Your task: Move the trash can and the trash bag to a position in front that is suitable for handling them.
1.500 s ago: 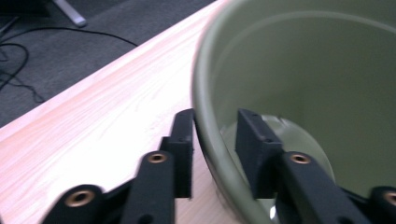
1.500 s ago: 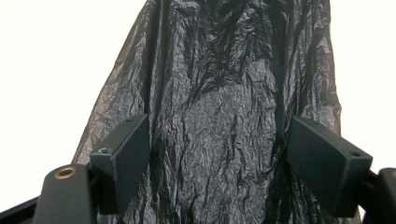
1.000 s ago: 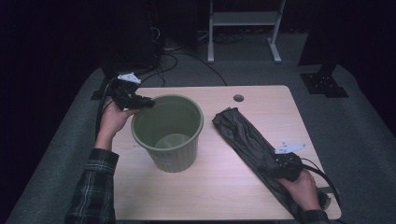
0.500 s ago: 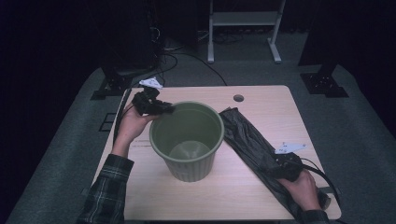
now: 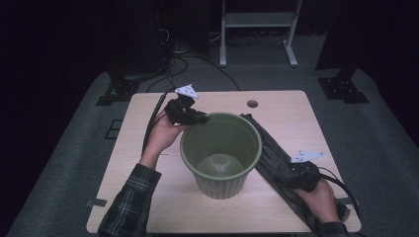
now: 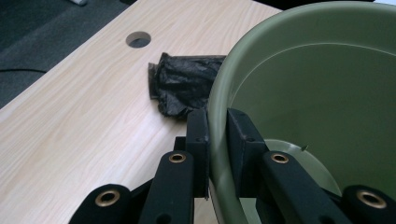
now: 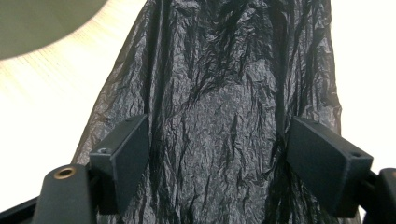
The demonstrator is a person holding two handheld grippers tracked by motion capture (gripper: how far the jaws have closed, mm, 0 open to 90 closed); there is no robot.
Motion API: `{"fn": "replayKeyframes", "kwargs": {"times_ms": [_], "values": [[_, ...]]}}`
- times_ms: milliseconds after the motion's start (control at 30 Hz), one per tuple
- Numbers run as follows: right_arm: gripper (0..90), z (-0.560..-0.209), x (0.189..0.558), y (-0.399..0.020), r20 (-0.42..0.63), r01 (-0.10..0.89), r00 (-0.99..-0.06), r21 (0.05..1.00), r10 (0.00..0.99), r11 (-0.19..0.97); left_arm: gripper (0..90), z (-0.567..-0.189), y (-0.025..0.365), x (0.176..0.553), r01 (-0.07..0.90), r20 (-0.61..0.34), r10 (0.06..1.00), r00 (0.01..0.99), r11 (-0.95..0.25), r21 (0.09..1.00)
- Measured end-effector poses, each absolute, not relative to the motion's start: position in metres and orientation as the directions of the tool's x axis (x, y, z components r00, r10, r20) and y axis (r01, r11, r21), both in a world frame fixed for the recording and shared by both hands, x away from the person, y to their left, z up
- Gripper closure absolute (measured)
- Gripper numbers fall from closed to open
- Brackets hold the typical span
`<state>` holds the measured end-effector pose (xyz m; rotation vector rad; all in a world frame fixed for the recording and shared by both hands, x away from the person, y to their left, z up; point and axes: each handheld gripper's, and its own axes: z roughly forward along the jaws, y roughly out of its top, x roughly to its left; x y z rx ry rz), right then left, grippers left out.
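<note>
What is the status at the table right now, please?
Left claw shut on green bin rim. Right claw open over black bag, pads apart from it. Bag lies flat beside bin. Nothing in the way.

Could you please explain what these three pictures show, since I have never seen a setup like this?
A person sits at a light wooden table, holding a black two-jaw tool in each hand. The high view looks down on the table; each of the other two pictures comes from a camera riding on one tool. The left hand-held gripper pinches the rim of a green ribbed plastic bin, one jaw inside and one outside. The right hand-held gripper stands open over a crumpled black plastic bag lying flat beside the bin, touching it.
</note>
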<state>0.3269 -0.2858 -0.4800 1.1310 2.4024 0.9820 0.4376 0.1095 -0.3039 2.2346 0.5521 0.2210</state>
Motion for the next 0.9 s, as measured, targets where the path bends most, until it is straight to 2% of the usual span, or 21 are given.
{"fn": "replayKeyframes", "kwargs": {"times_ms": [267,300,367,633,667,700,733,900], "values": [[20.3,-0.48,0.327,-0.286,0.011,0.556,-0.642,0.696,0.767,0.455,78.3,-0.304,0.1,0.437,0.298,-0.018,0.439,0.898,-0.579,0.759],[20.3,-0.48,0.327,-0.286,0.011,0.556,-0.642,0.696,0.767,0.455,76.2,-0.304,0.102,0.437,0.295,-0.018,0.447,0.895,-0.56,0.774],[20.3,-0.48,0.327,-0.286,0.011,0.556,-0.642,0.696,0.767,0.455,60.5,-0.303,0.105,0.436,0.299,-0.027,0.458,0.889,-0.534,0.79],[20.3,-0.48,0.327,-0.286,0.011,0.556,-0.642,0.696,0.766,0.455,15.9,-0.295,0.118,0.425,0.276,0.005,0.495,0.869,-0.492,0.825],[20.2,-0.48,0.327,-0.286,0.012,0.556,-0.642,0.696,0.766,0.455,15.9,-0.294,0.121,0.423,0.282,-0.003,0.5,0.866,-0.484,0.828],[20.2,-0.48,0.327,-0.286,0.012,0.556,-0.642,0.696,0.767,0.455,6.3,-0.293,0.126,0.421,0.288,-0.013,0.505,0.863,-0.472,0.833],[20.2,-0.48,0.327,-0.286,0.012,0.556,-0.642,0.696,0.766,0.455,2.0,-0.292,0.128,0.42,0.291,-0.017,0.507,0.862,-0.466,0.836],[20.0,-0.48,0.327,-0.286,0.011,0.556,-0.642,0.696,0.767,0.455,0.0,-0.289,0.146,0.405,0.269,0.002,0.519,0.855,-0.446,0.854]]}}
